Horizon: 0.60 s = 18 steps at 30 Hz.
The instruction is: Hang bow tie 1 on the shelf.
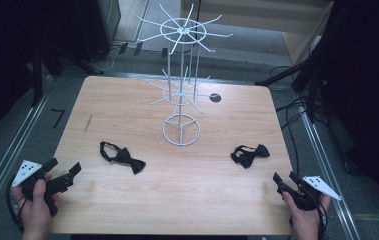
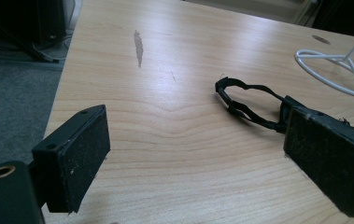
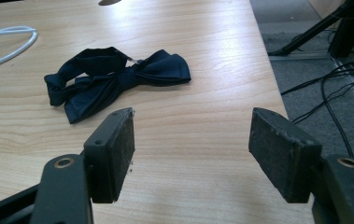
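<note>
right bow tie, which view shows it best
The right gripper view: the right bow tie lies close in front of the open right gripper, its dark folds and strap plain to see. In the high view it is small, a dark shape near the table's right edge.

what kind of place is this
Probably a lab or studio set up for recording: a bare wooden table ringed by dark stands, loose cables on the grey carpet, and a white wire rack.
</note>
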Available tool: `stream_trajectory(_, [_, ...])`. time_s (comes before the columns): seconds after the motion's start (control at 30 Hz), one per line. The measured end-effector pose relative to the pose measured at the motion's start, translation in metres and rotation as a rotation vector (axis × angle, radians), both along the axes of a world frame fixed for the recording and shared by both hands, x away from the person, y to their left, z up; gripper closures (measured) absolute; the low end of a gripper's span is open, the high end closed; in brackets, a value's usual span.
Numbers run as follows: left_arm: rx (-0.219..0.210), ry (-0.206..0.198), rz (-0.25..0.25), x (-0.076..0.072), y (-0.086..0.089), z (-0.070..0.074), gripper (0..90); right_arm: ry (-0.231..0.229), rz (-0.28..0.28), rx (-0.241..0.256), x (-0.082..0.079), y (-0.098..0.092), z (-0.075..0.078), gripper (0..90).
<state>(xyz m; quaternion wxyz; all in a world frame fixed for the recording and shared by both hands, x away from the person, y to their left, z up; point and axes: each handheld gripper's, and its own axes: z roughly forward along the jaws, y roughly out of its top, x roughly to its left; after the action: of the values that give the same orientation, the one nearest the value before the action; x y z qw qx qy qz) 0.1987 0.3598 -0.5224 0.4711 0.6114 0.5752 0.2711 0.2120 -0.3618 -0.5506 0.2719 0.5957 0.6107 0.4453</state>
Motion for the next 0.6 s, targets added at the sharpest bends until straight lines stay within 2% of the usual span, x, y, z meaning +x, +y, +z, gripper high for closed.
stream_trajectory(0.23, [0.021,0.002,-0.005,0.001,-0.002,0.000,7.6,0.007,-0.031,-0.027,0.001,0.006,0.002,34.7])
stream_trajectory(0.33, [0.021,0.004,-0.004,0.000,-0.003,0.000,7.6,0.000,-0.022,-0.021,0.003,0.013,0.006,35.1])
stream_trajectory(0.4, [0.019,0.002,-0.003,0.001,-0.002,0.000,7.7,-0.009,0.002,-0.049,0.006,0.023,0.010,35.4])
stream_trajectory(0.53, [0.021,0.009,-0.010,0.001,-0.003,0.000,7.6,-0.012,0.005,-0.035,0.009,0.029,0.012,35.8])
stream_trajectory(0.57, [0.022,0.012,-0.013,0.002,-0.003,0.000,7.6,-0.015,-0.003,-0.010,0.012,0.031,0.013,35.9])
stream_trajectory(0.6, [0.026,0.014,-0.015,0.002,-0.003,0.000,7.6,-0.017,-0.011,-0.005,0.013,0.033,0.013,36.1])
